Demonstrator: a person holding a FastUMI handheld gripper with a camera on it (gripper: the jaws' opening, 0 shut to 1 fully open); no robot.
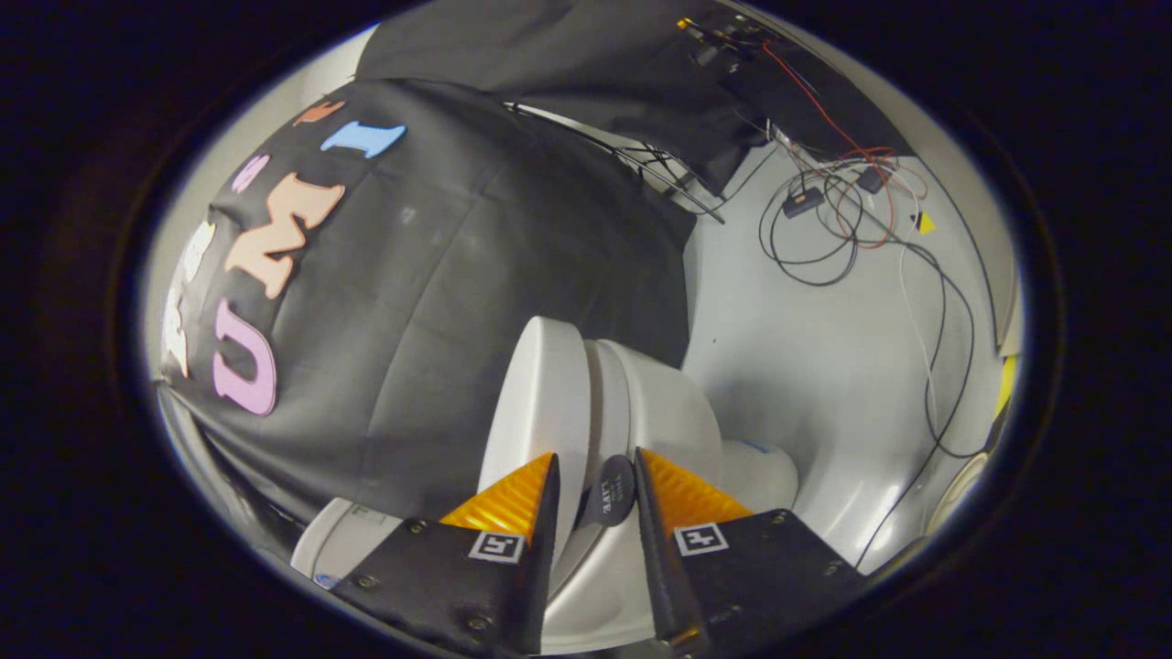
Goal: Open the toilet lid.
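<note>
The fingers (pixel 595 490), slightly parted, straddle the raised toilet lid's (pixel 540 403) edge beside a round black tab (pixel 612 490).

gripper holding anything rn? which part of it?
Cannot be told for sure. The hand-held gripper has its fingers either side of the white plastic toilet lid's front edge, by a round black tab, but gaps show; no firm pinch visible.
</note>
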